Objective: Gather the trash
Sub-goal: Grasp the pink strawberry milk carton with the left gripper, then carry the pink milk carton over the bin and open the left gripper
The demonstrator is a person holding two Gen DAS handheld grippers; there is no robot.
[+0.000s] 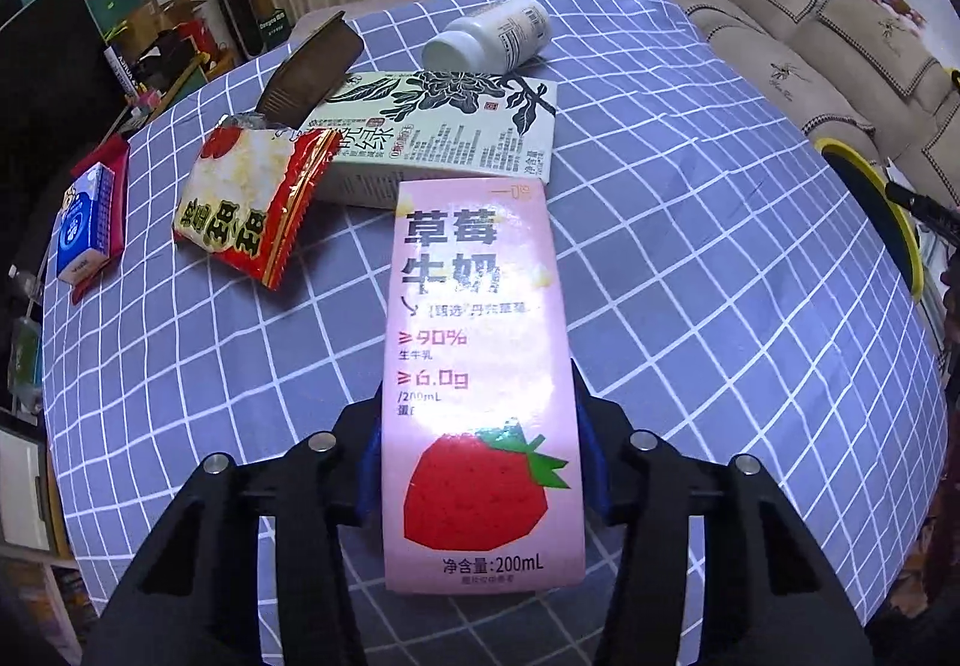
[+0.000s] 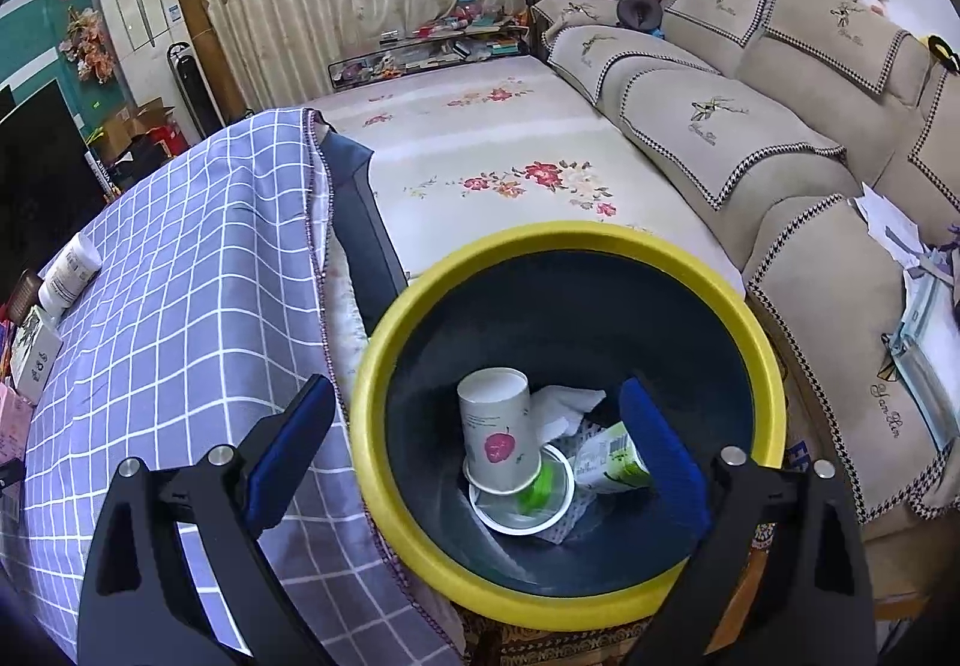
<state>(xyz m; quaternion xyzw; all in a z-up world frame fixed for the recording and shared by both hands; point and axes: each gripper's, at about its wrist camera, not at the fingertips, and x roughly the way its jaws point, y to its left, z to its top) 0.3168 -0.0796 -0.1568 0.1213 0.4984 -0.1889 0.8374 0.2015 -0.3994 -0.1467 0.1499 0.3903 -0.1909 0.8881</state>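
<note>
Between the closed jaws of the left gripper (image 1: pixel 480 450) a pink rectangular strawberry-milk carton (image 1: pixel 480 366) is clamped – level carriage is advised – while the right gripper (image 2: pixel 480 450), jaws spread and empty, is held above the yellow-rimmed dark round bin (image 2: pixel 762 342), the carton's likely destination.

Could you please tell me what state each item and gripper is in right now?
left gripper: shut on the strawberry milk carton.
strawberry milk carton: gripped, over the table.
green tea carton: lying flat.
white bottle: on its side.
snack packet: torn open.
right gripper: open, empty.
bin: partly filled.
paper cup: tipped over in the bin.
</note>
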